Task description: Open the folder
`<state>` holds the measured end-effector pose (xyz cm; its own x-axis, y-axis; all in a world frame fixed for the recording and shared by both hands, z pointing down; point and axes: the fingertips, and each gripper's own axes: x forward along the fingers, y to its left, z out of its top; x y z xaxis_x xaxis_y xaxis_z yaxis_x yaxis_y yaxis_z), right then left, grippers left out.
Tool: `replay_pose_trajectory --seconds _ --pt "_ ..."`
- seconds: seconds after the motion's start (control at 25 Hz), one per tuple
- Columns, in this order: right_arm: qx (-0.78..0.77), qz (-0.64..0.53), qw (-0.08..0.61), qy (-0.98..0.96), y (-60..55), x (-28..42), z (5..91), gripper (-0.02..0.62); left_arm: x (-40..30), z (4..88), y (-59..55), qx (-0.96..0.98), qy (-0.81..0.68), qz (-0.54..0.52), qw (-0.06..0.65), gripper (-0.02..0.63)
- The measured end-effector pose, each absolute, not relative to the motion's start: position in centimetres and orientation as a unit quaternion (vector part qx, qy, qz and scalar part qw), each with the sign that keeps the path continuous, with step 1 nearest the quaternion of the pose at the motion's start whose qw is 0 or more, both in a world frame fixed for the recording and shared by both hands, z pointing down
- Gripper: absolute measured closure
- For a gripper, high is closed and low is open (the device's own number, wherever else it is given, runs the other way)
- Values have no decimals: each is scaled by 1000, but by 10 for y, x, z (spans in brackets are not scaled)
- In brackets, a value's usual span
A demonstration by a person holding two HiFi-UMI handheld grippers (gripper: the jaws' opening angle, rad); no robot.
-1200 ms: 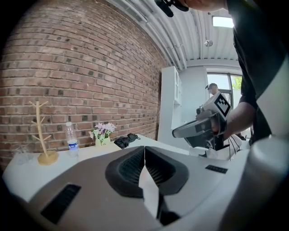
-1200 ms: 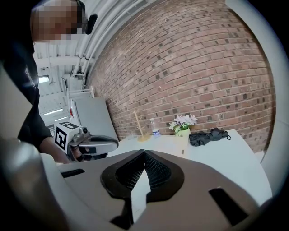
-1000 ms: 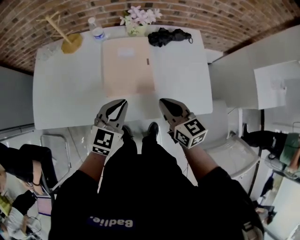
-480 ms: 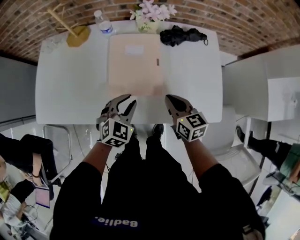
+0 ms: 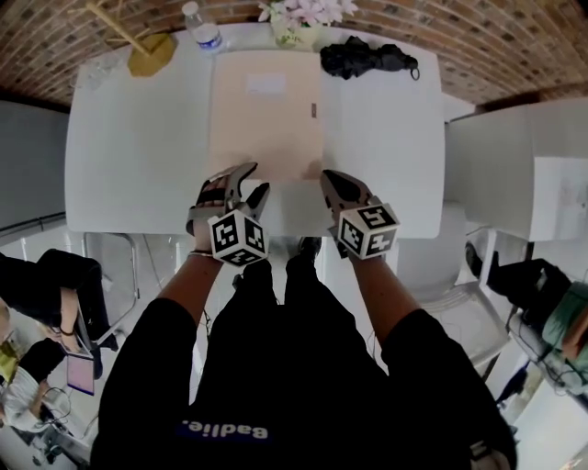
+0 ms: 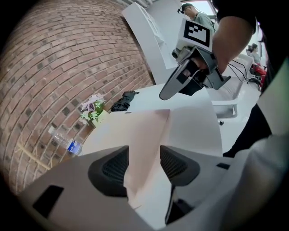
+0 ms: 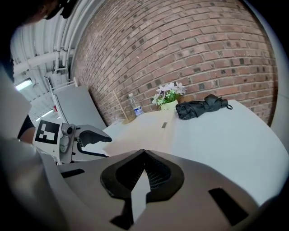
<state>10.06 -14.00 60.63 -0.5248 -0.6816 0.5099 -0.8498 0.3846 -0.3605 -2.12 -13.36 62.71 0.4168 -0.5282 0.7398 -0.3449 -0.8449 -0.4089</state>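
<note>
A closed peach folder (image 5: 266, 110) lies flat in the middle of the white table (image 5: 129, 147), with a small dark tab on its right edge. My left gripper (image 5: 254, 180) hovers at the folder's near edge; its jaws have just been opening and stand open. In the left gripper view the folder (image 6: 146, 131) shows through the gap beyond the pads, with nothing gripped. My right gripper (image 5: 327, 175) is at the folder's near right corner, with its tips meeting (image 7: 144, 151) and nothing between them.
Along the table's far edge stand a water bottle (image 5: 202, 32), a pot of flowers (image 5: 303, 14), a black folded umbrella (image 5: 367, 57) and a wooden stand (image 5: 147, 55). A grey partition (image 7: 74, 110) is to the left. Seated people (image 5: 41, 303) are at lower left.
Both grippers have come down and forward to the folder's near edge. The left gripper has rolled and its jaws have gone from shut to open. The right jaws stay shut.
</note>
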Motion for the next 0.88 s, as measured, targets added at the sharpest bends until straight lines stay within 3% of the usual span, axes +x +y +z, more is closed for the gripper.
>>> replay_pose_trajectory --seconds 0.2,0.88 --pt "470 314 145 -812 -142 104 625 568 -19 635 -136 -826 251 -491 118 354" --pt "461 316 157 -814 -139 99 644 568 -22 645 -141 -805 207 -529 171 351"
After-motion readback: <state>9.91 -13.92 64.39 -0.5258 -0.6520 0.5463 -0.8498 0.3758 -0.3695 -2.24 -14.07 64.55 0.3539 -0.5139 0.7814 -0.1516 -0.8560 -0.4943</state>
